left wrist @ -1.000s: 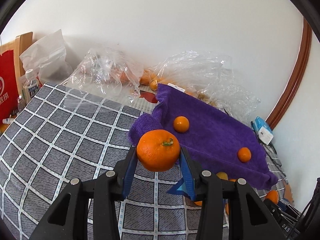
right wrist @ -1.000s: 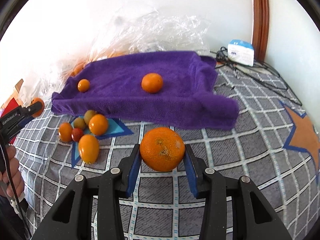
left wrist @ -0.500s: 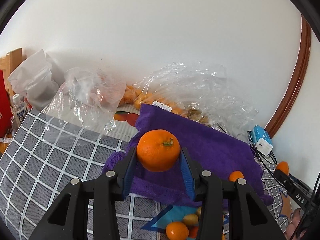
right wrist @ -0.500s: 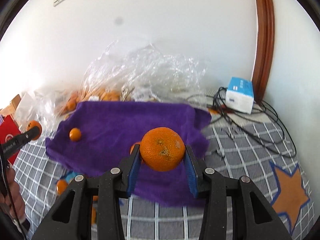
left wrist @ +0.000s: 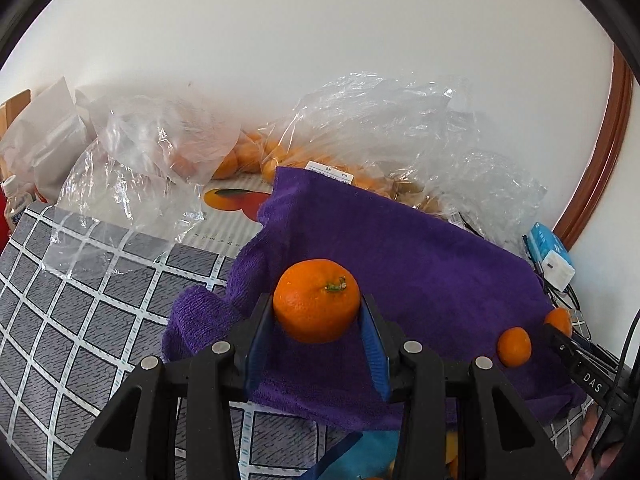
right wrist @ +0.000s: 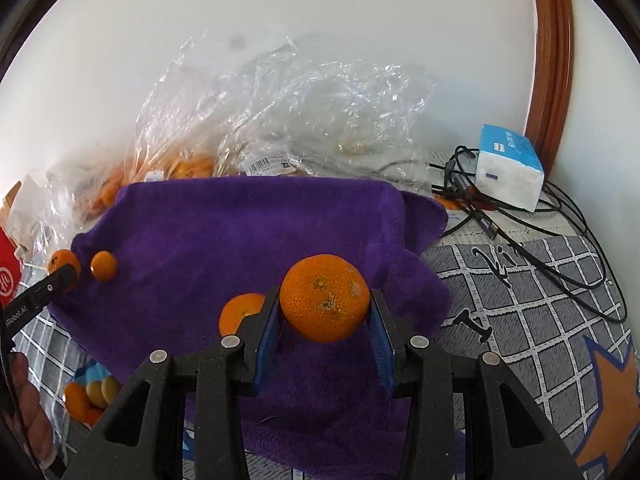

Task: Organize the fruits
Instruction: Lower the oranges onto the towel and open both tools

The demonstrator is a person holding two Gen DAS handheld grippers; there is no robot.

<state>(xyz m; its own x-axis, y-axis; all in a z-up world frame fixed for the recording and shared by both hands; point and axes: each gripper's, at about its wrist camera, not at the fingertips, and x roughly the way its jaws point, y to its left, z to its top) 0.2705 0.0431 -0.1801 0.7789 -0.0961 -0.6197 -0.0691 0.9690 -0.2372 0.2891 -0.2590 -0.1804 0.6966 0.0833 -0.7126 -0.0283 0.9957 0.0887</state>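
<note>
The left gripper (left wrist: 318,338) is closed on a round orange mandarin with a green stem (left wrist: 317,299), its blue pads pressing both sides. The right gripper (right wrist: 325,334) holds in the same way a second orange mandarin with a rough speckled skin (right wrist: 324,297). Both fruits hang above a purple terry towel (right wrist: 248,232) spread on the grey checked cover (left wrist: 72,320), so I judge the towel is the place where the fruits are collected.

On the towel lie already a small mandarin (right wrist: 103,266) near its left edge and another one (right wrist: 240,312) just beside the right gripper. More small fruits (right wrist: 90,394) wait on the cover, in front of the towel. Behind it, crumpled clear plastic bags (left wrist: 360,128) with more oranges lean on the white wall.
</note>
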